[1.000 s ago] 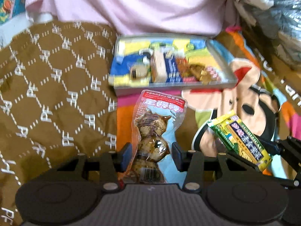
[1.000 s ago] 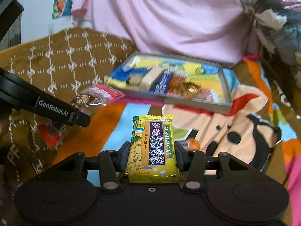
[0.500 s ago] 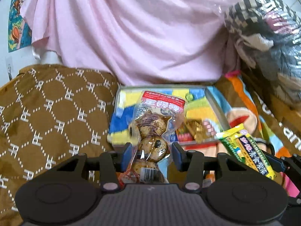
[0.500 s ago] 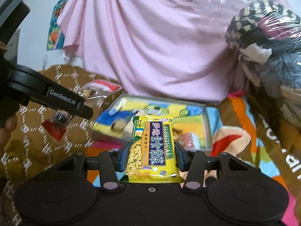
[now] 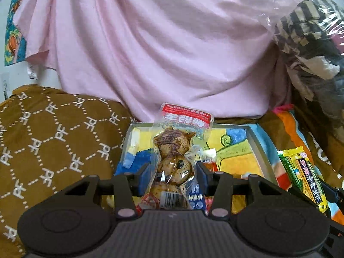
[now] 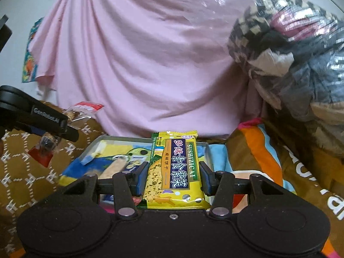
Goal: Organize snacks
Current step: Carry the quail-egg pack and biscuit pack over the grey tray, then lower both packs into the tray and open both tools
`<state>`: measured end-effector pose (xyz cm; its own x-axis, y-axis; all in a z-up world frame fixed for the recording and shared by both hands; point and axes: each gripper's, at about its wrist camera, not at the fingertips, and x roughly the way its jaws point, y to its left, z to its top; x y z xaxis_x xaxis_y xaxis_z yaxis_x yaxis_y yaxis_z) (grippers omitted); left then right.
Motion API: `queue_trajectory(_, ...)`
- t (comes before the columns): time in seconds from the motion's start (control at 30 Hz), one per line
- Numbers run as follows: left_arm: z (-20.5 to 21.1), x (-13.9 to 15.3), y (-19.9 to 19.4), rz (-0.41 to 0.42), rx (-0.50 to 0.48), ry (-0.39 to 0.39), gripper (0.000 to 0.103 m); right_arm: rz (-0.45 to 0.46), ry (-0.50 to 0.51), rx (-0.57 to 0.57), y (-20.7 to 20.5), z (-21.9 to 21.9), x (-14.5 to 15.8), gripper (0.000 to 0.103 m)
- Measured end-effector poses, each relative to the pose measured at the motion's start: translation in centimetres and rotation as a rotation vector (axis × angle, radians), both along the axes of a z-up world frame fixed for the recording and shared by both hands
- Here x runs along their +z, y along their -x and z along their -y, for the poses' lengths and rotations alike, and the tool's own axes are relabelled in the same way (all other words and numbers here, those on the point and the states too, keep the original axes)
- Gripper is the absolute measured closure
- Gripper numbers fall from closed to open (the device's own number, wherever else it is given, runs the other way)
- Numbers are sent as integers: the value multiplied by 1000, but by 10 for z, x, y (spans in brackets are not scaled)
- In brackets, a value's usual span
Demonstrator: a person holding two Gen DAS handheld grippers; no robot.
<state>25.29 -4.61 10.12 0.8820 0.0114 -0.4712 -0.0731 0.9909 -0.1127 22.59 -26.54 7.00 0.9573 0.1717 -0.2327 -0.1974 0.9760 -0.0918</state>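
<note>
In right gripper (image 6: 173, 177) | yellow packet (image 6: 175, 169) | reads "SUSHIZICAI"

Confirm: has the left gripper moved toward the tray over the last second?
Yes. The left gripper, shut on the egg pack, has advanced and tilted up: the tray now sits just beyond its fingers.

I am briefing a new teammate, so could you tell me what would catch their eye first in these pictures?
Probably the two held snacks: the left gripper grips a clear pack of brown eggs, and the right gripper grips a yellow cracker packet, each upright in the middle of its view. Behind them lies a grey tray with a cartoon lining, under a big pink cloth.
</note>
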Motion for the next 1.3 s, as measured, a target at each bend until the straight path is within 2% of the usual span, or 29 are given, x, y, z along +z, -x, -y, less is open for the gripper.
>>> queue_trajectory(0.27,23,-31,-60,-29,-56,8,53,39,-16,-40,-58,14,-30,53)
queue_trajectory(0.6,68,-67,-117,-81,-88,3,53,30,-57,-38,-95,20,-81,53)
queue_trajectory(0.87,80,-80,-137,-113,-75,-40,52,44,-81,-19,-104,21,-87,53)
queue_trajectory(1.3,86,-89,-145,-132,-73,-82,51,-39,-73,-18,-121,19,-101,53)
